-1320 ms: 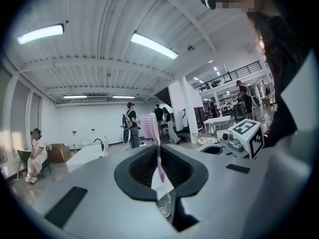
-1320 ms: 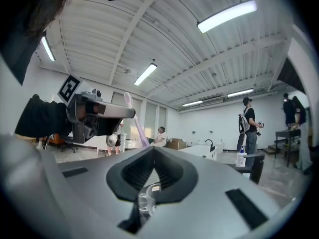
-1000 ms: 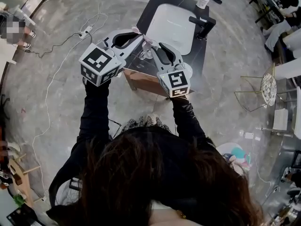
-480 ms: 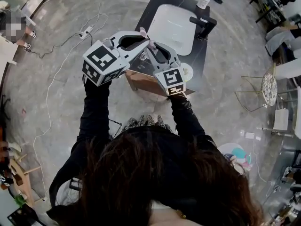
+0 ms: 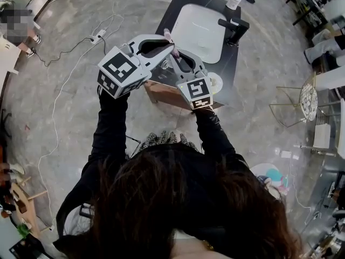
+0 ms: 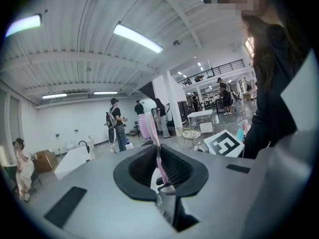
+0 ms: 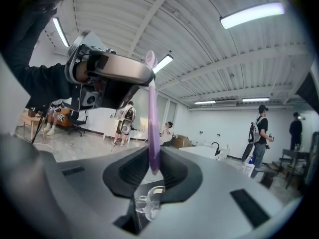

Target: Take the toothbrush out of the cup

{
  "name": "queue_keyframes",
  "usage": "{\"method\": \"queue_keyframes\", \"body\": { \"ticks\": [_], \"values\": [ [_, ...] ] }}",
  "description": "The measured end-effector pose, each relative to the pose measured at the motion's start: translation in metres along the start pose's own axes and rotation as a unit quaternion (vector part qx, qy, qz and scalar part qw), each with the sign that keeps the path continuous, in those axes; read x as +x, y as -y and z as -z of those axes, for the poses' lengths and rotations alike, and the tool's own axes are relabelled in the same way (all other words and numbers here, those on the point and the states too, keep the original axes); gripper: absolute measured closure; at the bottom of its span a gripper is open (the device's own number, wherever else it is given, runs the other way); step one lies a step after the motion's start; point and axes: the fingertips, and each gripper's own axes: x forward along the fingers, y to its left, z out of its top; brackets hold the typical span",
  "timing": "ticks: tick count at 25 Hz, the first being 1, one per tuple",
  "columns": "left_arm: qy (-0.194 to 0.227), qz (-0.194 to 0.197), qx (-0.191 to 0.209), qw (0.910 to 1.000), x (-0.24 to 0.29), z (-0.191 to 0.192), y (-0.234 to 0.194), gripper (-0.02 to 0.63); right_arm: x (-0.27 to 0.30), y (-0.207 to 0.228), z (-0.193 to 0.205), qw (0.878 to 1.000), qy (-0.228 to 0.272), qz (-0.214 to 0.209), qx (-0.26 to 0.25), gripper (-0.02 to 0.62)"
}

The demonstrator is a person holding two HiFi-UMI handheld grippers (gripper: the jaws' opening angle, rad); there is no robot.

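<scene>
My left gripper (image 5: pixel 164 43) is shut on a pink toothbrush (image 5: pixel 168 35) and holds it upright over the near corner of the dark table (image 5: pixel 171 7). In the left gripper view the toothbrush (image 6: pixel 149 128) stands clamped between the pads, bristle head up. In the right gripper view its handle (image 7: pixel 152 113) hangs from the left gripper, with the lower tip between the jaws of my right gripper (image 7: pixel 152 156). Those jaws are closing, but the pads do not press on the handle. A clear cup (image 7: pixel 148 201) shows below them, and between the two grippers (image 5: pixel 166 63) in the head view.
A white basin (image 5: pixel 197 28) is set in the table, with a black faucet (image 5: pixel 233 28) and a bottle (image 5: pixel 233 1) behind it. A small round dish (image 5: pixel 214 81) lies at the table's near right. A cable and power strip (image 5: pixel 98 35) lie on the floor at left.
The two grippers have drawn closer together over the table corner. The left gripper has carried the toothbrush up a little, and the cup is now mostly hidden between them.
</scene>
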Motion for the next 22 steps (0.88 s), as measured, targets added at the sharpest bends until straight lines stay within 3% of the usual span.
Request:
{"method": "queue_keyframes", "body": {
  "ticks": [4, 12, 14, 19, 22],
  "values": [
    [0.047, -0.031, 0.064, 0.9964, -0.001, -0.005, -0.002, 0.572, 0.003, 0.001, -0.003, 1.0, 0.005, -0.004, 0.011, 0.532],
    [0.146, -0.065, 0.012, 0.9871, -0.022, -0.017, -0.016, 0.562, 0.008, 0.0, -0.014, 1.0, 0.013, -0.007, 0.005, 0.532],
    [0.174, -0.078, 0.004, 0.9817, -0.03, -0.024, -0.02, 0.464, 0.008, -0.001, -0.014, 1.0, 0.011, -0.007, 0.006, 0.532],
    [0.167, -0.092, 0.011, 0.9816, -0.036, -0.021, -0.026, 0.445, 0.006, 0.001, -0.013, 1.0, 0.011, -0.002, 0.024, 0.532],
    [0.168, -0.096, -0.008, 0.9811, -0.036, -0.009, -0.028, 0.445, 0.004, 0.006, -0.017, 0.999, 0.014, 0.005, 0.034, 0.532]
  ]
}}
